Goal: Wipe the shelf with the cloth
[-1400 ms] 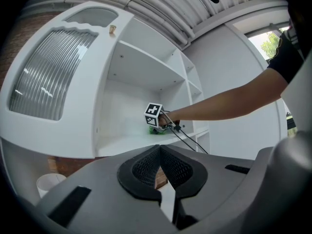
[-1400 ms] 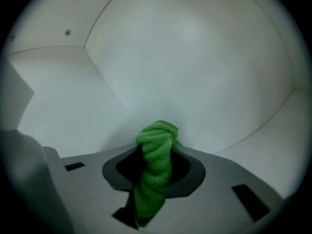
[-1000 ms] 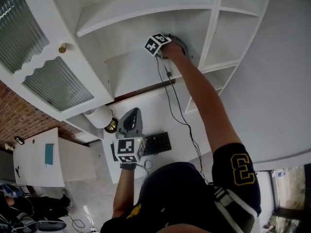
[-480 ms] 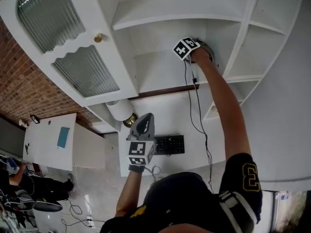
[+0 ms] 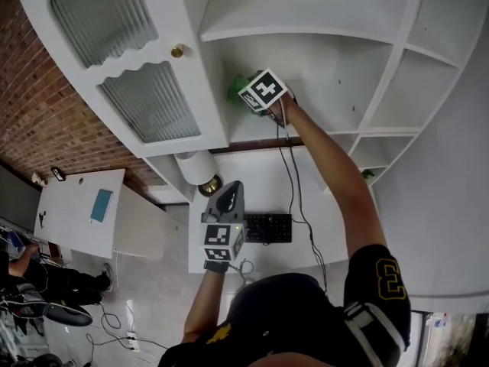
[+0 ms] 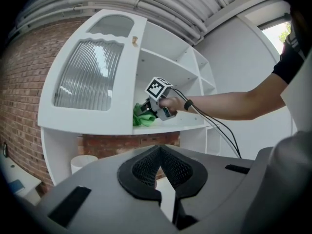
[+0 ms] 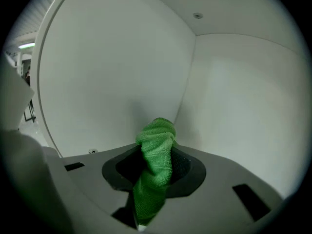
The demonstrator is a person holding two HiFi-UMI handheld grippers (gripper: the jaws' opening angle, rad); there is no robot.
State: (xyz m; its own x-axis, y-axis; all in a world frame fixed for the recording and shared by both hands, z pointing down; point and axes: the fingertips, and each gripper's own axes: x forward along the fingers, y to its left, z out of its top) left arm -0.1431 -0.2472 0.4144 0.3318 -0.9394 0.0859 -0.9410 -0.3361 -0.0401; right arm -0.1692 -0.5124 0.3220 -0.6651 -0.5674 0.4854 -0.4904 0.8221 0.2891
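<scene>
The white shelf (image 6: 190,126) is the surface being wiped, and the right gripper (image 7: 156,172) is reached into its compartment. Its jaws are clamped on the green cloth (image 7: 156,145). A bunched end of the cloth sticks out past the jaw tips, towards the inner corner where two white walls meet just ahead. From the left gripper view, that free end seems to rest on the shelf board below the jaws.

The wipe looks to be under way at the end of the shelf nearest the door. To do it well, the jaws should probably stay low, so that the cloth and not the hard tips drags on the board. Strokes should run right into the corner ahead and then back out along the front edge. The small wad covers little, so overlapping passes seem wise.

A brick wall (image 5: 38,113) stands beyond the cabinet. An open door (image 5: 145,90) with ribbed glass hangs just beside the right jaws. Well below them lies a white tabletop (image 5: 252,174). The left gripper (image 6: 159,150) hangs over it with its jaws together and nothing between them. A dark keyboard (image 5: 267,226) sits near those jaws.
</scene>
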